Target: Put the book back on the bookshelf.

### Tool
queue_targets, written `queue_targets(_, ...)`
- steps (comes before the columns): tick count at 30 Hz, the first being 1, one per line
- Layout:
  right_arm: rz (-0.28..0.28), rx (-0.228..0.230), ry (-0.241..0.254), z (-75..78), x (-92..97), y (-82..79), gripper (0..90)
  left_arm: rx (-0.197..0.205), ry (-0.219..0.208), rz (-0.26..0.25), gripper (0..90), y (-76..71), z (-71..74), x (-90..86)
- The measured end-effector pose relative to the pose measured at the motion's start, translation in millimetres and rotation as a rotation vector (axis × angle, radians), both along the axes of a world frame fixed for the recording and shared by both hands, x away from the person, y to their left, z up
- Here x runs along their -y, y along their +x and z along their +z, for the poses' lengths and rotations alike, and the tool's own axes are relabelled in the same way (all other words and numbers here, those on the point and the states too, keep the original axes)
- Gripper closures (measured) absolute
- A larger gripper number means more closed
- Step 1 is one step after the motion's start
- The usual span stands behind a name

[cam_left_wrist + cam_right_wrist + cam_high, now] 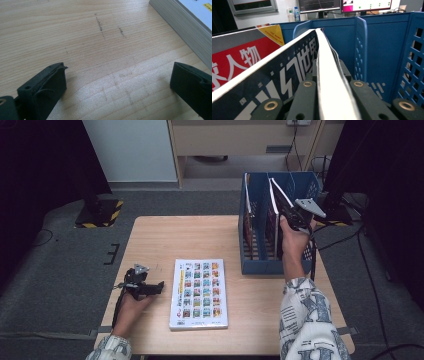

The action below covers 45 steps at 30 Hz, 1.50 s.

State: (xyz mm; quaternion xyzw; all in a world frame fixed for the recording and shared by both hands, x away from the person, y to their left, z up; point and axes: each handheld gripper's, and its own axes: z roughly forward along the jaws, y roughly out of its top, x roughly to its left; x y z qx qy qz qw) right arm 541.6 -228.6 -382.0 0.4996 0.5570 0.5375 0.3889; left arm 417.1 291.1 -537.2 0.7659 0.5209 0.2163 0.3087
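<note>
We hold our right gripper [295, 215] closed on the top edge of a dark-covered book [287, 75], its jaws pressing the white page block from both sides. The book stands tilted in the blue file rack [260, 265], in the compartment directly below this gripper. Just to the left of the gripper, behind a blue divider, stands a red-covered book [237, 60] in the neighbouring compartment. Our left gripper [150, 287] rests low over the wooden surface [87, 37] with its jaws spread wide and nothing between them. A third book [198, 292], its cover a grid of small pictures, lies flat on the surface just to the right of this gripper, its page edge [185, 27] close to the right jaw.
</note>
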Motion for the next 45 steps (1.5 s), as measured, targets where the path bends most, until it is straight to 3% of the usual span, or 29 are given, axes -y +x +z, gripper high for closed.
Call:
queue_targets(9,0.035,-0.024,-0.004,0.8,-0.3,-0.8,81.2,0.000,0.000,0.000,0.0,0.0,0.0,0.0)
queue_targets(16,0.055,-0.042,-0.037,2.8,-1.3,-0.5,79.1,0.000,0.000,0.000,0.0,0.0,0.0,0.0)
queue_targets(25,-0.002,-0.022,-0.069,2.6,0.6,-1.0,84.0,0.000,0.000,0.001,0.0,0.0,0.0,0.1)
queue_targets(31,-0.044,0.002,-0.034,0.4,-2.4,3.1,83.8,0.000,0.000,0.001,0.0,0.0,0.0,0.1)
queue_targets(45,-0.011,-0.019,-0.057,0.0,-8.4,2.6,77.5,0.000,0.000,0.002,0.0,0.1,0.0,0.1)
